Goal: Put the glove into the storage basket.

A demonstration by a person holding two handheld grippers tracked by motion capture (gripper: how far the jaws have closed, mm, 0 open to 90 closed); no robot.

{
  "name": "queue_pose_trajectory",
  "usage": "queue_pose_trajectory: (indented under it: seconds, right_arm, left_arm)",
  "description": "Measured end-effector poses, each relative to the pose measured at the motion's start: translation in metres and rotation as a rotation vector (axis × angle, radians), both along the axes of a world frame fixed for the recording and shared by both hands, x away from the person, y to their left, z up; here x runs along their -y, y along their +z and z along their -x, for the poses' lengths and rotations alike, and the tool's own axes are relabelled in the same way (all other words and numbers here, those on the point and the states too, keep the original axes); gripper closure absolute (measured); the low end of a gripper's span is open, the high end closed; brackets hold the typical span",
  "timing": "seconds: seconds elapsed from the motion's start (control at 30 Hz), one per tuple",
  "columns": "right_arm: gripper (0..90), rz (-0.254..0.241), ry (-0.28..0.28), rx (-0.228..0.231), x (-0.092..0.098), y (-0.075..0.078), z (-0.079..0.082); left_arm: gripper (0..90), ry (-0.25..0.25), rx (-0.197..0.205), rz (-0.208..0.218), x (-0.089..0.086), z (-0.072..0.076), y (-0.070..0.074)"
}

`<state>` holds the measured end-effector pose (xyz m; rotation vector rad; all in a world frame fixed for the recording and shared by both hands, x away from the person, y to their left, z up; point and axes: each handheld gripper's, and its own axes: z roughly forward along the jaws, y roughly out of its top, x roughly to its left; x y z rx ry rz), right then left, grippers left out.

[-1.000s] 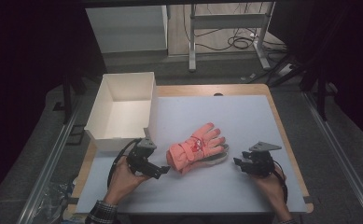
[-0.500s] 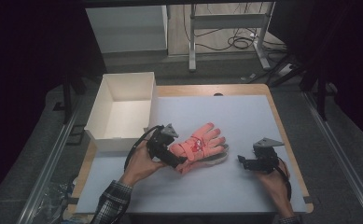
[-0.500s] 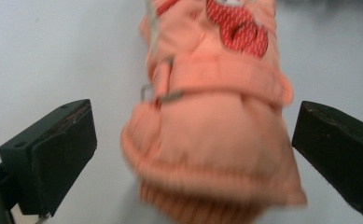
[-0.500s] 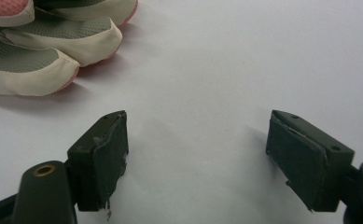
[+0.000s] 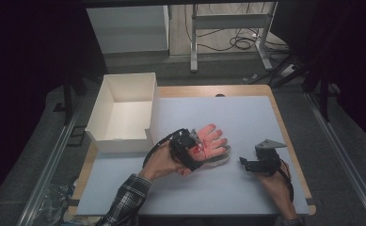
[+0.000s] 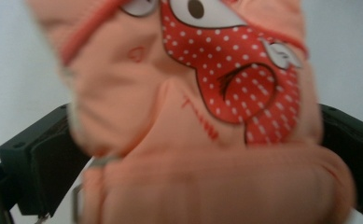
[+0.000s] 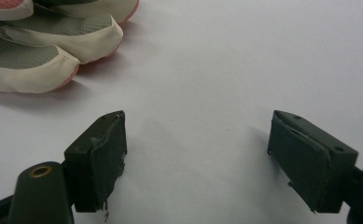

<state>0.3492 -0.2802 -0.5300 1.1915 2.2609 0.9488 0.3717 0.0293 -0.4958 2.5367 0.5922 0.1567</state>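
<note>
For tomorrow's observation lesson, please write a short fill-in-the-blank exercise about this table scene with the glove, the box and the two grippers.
1. The left gripper has its jaws on either side of the pink ____.
2. The white box stands at the table's far ____ corner, seen from the person.
3. The jaws of the right gripper stand wide ____ with nothing between them.
4. The patch on the glove is red with white ____.

Missing words: glove; left; open; dots
</note>
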Motion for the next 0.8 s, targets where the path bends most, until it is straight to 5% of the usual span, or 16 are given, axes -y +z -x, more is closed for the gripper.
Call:
queue_pose_trajectory:
  seconds: [0.33, 0.53, 0.63, 0.8]
  right_arm:
    - [19.8, 0.003, 0.0, 0.003, 0.0, 0.0, 0.0]
    - [19.8, 0.004, 0.0, 0.002, 0.0, 0.0, 0.0]
    - [19.8, 0.004, 0.0, 0.002, 0.0, 0.0, 0.0]
    - [19.8, 0.003, -0.001, 0.002, 0.0, 0.0, 0.0]
  left_arm:
    - [4.3, -0.006, -0.013, -0.075, 0.011, -0.002, -0.019]
    - [19.9, -0.01, -0.041, -0.093, 0.014, -0.001, -0.018]
    - [35.4, -0.031, -0.029, -0.112, 0.017, 0.004, -0.013]
    - [44.9, -0.005, -0.032, -0.073, 0.013, 0.006, -0.011]
